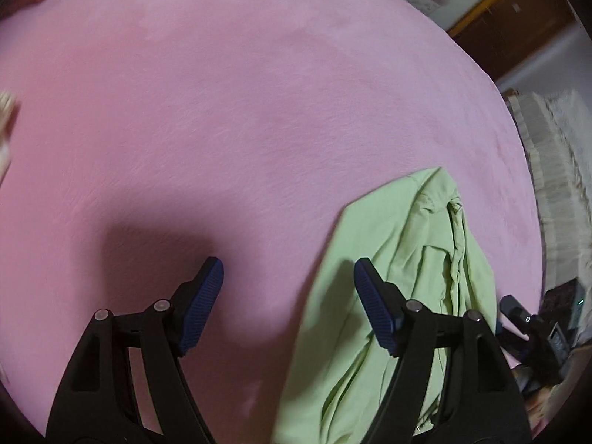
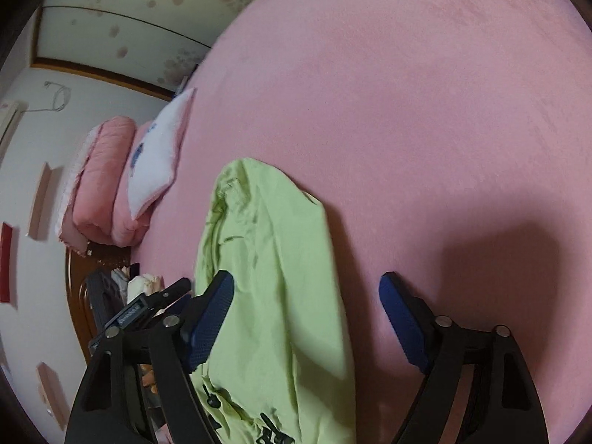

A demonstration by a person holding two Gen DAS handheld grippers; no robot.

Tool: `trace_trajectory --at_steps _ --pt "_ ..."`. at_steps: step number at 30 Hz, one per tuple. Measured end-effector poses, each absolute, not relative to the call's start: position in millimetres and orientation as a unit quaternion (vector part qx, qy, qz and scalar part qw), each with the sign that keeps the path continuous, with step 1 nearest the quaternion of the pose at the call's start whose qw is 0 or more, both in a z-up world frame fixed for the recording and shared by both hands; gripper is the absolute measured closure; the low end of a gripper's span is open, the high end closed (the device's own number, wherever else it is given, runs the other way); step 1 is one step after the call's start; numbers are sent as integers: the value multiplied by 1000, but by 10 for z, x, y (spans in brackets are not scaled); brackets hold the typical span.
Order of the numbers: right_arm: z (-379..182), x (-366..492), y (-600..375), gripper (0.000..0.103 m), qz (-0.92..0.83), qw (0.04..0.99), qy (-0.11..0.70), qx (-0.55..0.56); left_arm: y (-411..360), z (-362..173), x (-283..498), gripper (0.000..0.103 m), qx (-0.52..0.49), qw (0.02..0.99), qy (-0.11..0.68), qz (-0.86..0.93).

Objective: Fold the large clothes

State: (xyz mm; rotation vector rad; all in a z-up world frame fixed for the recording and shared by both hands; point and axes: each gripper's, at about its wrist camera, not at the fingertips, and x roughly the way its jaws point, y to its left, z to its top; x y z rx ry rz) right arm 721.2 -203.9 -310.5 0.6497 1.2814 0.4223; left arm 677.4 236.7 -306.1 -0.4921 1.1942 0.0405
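A light green garment (image 1: 392,270) lies partly folded in a long strip on the pink bed cover (image 1: 240,118). In the right wrist view the garment (image 2: 273,266) shows dark printed letters near the bottom edge. My left gripper (image 1: 288,277) is open and empty; its right finger hangs over the garment's left edge and its left finger over the bare cover. My right gripper (image 2: 307,292) is open and empty; its left finger hangs over the garment and its right finger over the pink cover (image 2: 407,111). The other gripper (image 1: 532,329) shows at the right edge of the left wrist view.
Pink folded quilts (image 2: 100,185) and a white pillow (image 2: 159,155) lie at the head of the bed. A dark wooden bed frame (image 2: 77,288) and a white wall (image 2: 33,333) are beyond the bed's edge. A shaggy white rug (image 1: 555,170) lies off the bed's right side.
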Motion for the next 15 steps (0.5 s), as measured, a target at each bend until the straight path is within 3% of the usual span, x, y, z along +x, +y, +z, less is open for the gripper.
trace_trajectory --at_steps 3,5,6,7,10,15 --pt "-3132 7295 -2006 47 228 727 585 278 2193 -3093 6926 36 -197 801 565 -5" --pt "-3114 7338 -2003 74 239 729 586 261 2097 -3059 6955 68 -184 814 549 -35" --pt "-3076 7347 -2019 79 242 737 577 255 2041 -3046 6967 87 -183 816 545 -55" --pt "-3030 7355 -2033 89 254 742 565 256 2004 -3035 6966 97 -180 819 542 -63" --pt "-2897 7332 -2100 97 299 740 537 271 1936 -2933 6958 99 -168 834 519 -83" --pt "-2564 7287 -2165 99 358 736 513 259 2053 -2535 6784 102 -216 847 464 -142"
